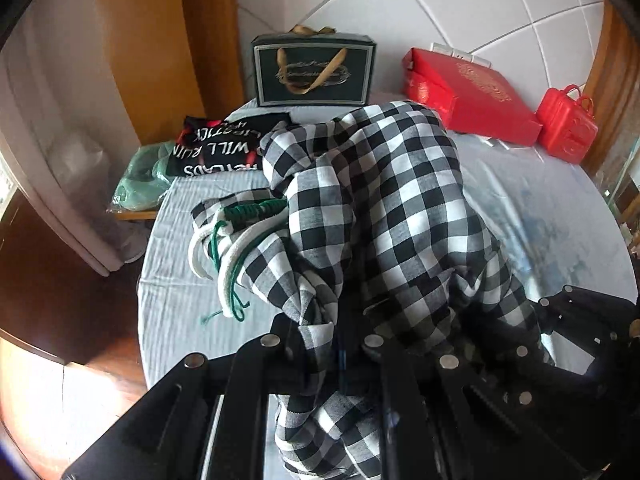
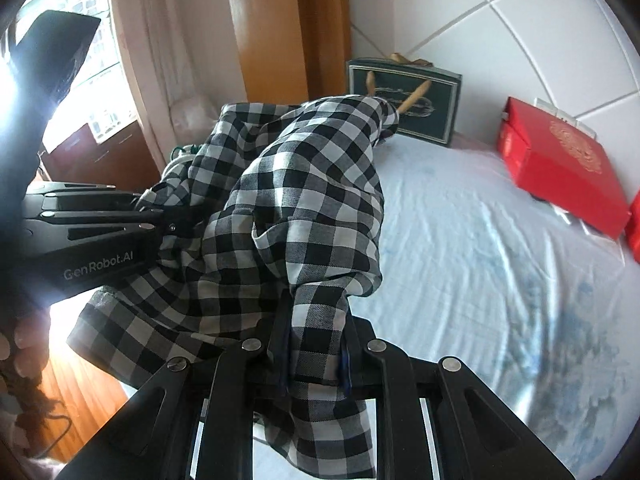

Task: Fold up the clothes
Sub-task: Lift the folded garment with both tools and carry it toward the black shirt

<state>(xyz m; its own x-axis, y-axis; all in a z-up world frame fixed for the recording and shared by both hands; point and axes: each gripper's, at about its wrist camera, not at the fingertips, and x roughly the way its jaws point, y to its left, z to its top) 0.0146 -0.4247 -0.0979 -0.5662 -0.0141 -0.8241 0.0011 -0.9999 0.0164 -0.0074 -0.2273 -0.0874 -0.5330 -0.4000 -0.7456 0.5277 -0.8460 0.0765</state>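
On a pale bedsheet (image 2: 480, 240): checked garment (image 2: 312, 184) bunched, pinched in left gripper (image 1: 340, 344) and right gripper (image 2: 316, 344).

Black-and-white checked garment (image 1: 384, 200), bunched, lifted over pale bedsheet (image 1: 540, 208); white-green drawcords (image 1: 224, 248) dangling.

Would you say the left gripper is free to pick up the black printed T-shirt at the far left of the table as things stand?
Probably not. The left gripper is shut on the checked garment, which is heaped between it and the black printed T-shirt; it would need to let go first.
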